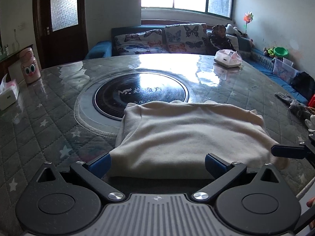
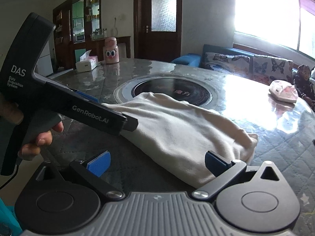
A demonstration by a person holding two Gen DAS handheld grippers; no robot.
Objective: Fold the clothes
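A cream garment (image 1: 189, 135) (image 2: 177, 129) lies folded into a rough rectangle on the quilted grey table (image 1: 49, 118), its far edge over the black round hob (image 1: 141, 94). My left gripper (image 1: 157, 164) is open at the garment's near edge, and the cloth spans the gap between its blue pads. My right gripper (image 2: 157, 164) is open too, at the garment's near right corner, with its right pad against the cloth. In the right wrist view a hand (image 2: 43, 137) holds the left gripper (image 2: 112, 110) over the garment's left side. One finger (image 1: 287, 151) of the right gripper shows at the left wrist view's right edge.
A pink cartoon bottle (image 1: 29, 66) and a tissue box (image 1: 7, 94) stand at the table's left. A pink-white device (image 1: 228, 59) sits at the far right. Grey furry items (image 1: 295, 106) lie at the right edge. A person (image 1: 218, 37) sits on the sofa behind the table.
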